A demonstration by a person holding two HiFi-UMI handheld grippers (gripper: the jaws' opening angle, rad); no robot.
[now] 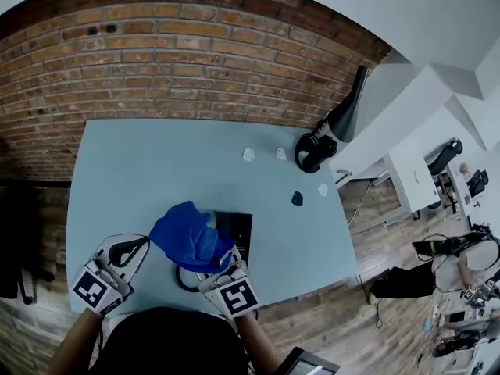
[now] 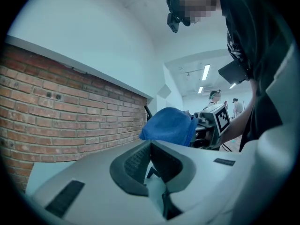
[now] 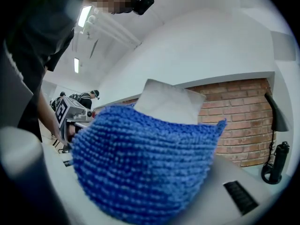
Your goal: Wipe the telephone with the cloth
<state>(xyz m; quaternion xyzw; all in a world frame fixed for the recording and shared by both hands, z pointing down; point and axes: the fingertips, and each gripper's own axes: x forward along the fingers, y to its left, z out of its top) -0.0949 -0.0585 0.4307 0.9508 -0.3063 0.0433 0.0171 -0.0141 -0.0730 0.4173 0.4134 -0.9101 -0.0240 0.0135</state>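
A black telephone (image 1: 237, 226) lies near the front edge of the light blue table (image 1: 141, 170), with its coiled cord (image 1: 184, 281) to the left. The blue cloth (image 1: 187, 237) is bunched over the telephone's left side. My right gripper (image 1: 223, 261) is shut on the cloth, which fills the right gripper view (image 3: 145, 168) and hides the jaws. My left gripper (image 1: 143, 242) sits just left of the cloth, apart from it, shut with nothing held. In the left gripper view its pads meet at the tips (image 2: 150, 146), and the cloth (image 2: 168, 124) shows beyond them.
A black desk lamp (image 1: 314, 151) stands at the table's back right. Small white bits (image 1: 248, 155) (image 1: 281, 154) (image 1: 323, 190) and a small black piece (image 1: 297, 198) lie near it. A brick wall (image 1: 195, 61) runs behind the table. People stand at desks far right.
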